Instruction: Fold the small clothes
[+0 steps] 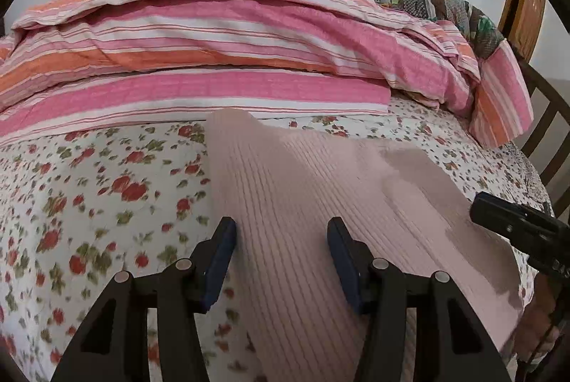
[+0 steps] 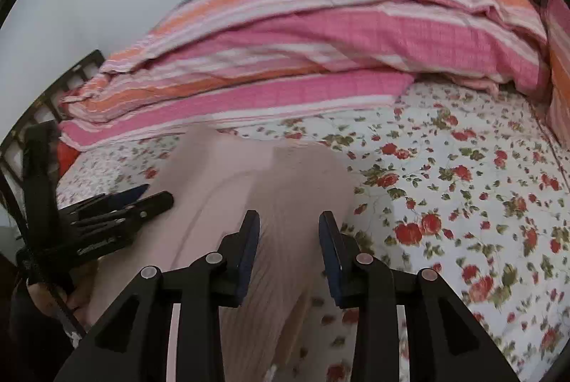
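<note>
Left wrist view: pale pink ribbed knit garment (image 1: 320, 189) flat on the floral-sheeted bed (image 1: 107, 189), left claw (image 1: 281, 257) and right claw (image 2: 288, 254) part-open, holding nothing; mid-fold, next needs an edge pinch.

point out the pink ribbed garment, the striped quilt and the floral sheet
pink ribbed garment (image 1: 302, 189), left wrist view, middle of its ribbed surface
striped quilt (image 1: 213, 36), left wrist view, broad pink stripe
floral sheet (image 2: 463, 204), right wrist view, bare patch right of the garment
</note>
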`<action>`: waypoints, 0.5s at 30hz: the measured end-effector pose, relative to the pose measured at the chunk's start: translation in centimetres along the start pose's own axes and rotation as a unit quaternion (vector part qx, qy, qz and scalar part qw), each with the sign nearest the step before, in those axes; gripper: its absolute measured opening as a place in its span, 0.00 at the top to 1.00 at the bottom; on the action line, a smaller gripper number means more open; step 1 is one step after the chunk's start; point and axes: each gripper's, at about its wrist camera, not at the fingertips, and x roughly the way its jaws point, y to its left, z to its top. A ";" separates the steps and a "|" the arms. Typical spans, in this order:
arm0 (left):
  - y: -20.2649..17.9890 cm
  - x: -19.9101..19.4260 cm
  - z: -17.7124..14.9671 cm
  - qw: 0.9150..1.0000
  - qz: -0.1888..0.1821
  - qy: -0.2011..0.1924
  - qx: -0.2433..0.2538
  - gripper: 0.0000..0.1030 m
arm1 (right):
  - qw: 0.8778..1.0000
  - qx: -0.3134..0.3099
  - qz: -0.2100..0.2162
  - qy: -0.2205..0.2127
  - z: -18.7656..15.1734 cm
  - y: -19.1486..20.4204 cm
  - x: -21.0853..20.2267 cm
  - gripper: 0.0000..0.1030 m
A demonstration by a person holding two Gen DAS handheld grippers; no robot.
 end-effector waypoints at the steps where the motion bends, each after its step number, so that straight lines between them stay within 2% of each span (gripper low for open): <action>1: 0.0 -0.4 -0.2 1.000 0.000 -0.002 -0.001 0.50 | 1.000 -0.001 0.004 -0.003 -0.2 0.1 -0.4 0.67; 8: -0.2 -2.4 -1.7 1.000 -0.002 -0.008 -0.008 0.50 | 1.000 -0.003 -0.014 0.018 -3.0 0.7 -1.1 0.67; 15: -0.9 -4.2 -3.7 1.000 0.001 -0.010 0.004 0.50 | 0.999 0.008 -0.026 0.016 -4.3 0.6 -1.6 0.67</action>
